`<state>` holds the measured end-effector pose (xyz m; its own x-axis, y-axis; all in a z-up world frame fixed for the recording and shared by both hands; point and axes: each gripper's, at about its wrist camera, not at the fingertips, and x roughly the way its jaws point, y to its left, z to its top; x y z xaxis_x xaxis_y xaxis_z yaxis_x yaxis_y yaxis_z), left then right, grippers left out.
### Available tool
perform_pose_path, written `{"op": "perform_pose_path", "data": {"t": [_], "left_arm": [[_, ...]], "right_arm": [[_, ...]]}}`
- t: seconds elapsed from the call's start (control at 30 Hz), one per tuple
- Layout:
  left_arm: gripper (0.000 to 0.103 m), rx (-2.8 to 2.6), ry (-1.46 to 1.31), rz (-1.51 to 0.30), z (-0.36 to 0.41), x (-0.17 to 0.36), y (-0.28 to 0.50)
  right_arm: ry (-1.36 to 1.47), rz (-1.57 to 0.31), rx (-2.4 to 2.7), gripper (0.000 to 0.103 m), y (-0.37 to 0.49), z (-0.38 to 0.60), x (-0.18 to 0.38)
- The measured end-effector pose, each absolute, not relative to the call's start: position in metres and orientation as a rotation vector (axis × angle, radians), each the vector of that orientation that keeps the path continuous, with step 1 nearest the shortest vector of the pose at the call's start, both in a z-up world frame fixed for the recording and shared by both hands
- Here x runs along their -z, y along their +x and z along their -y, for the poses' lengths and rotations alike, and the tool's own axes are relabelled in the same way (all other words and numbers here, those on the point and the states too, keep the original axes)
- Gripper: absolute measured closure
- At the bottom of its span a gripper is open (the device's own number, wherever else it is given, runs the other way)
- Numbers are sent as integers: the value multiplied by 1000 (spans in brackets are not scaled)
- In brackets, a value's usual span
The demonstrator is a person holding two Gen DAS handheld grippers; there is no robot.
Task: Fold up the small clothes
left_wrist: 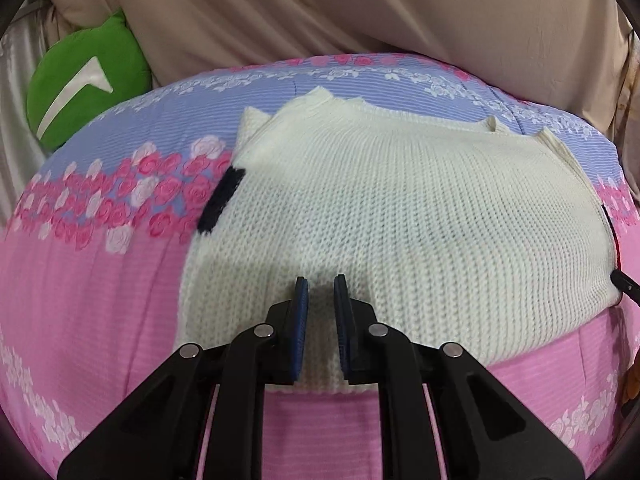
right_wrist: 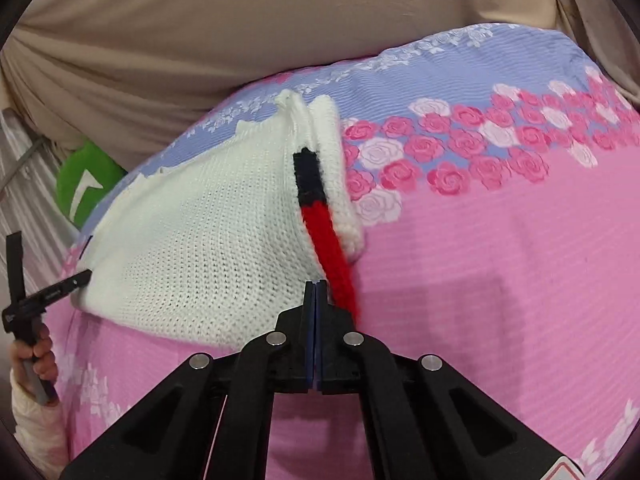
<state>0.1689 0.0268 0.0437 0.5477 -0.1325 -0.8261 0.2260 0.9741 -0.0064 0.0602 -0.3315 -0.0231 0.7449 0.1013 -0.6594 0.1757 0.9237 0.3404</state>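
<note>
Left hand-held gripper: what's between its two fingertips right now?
In the left wrist view, the left hand-held gripper is open, and only the cream knit sweater shows in the gap between the blue pads; no fold is pinched.

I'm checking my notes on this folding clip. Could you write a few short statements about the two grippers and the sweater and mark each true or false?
1. The left gripper is open above the white knit sweater. True.
2. The right gripper is wide open. False: its jaws are shut, at the sweater's edge by the red stripe.
3. The sweater lies on a bare wooden table. False: it lies on a pink floral bedspread.
4. A green cushion sits beyond the bedspread. True.
</note>
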Motion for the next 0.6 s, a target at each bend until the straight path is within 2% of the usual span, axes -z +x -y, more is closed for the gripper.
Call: {"op": "perform_pose_path", "data": {"t": [0.2,0.6], "left_arm": [[90,195,87,-986,-28,-40,166],[90,187,70,-1004,-38,-30,162]], "right_arm": [[300,-730,99,103,65,311,22],[342,-710,98,103,54,315,22]]}}
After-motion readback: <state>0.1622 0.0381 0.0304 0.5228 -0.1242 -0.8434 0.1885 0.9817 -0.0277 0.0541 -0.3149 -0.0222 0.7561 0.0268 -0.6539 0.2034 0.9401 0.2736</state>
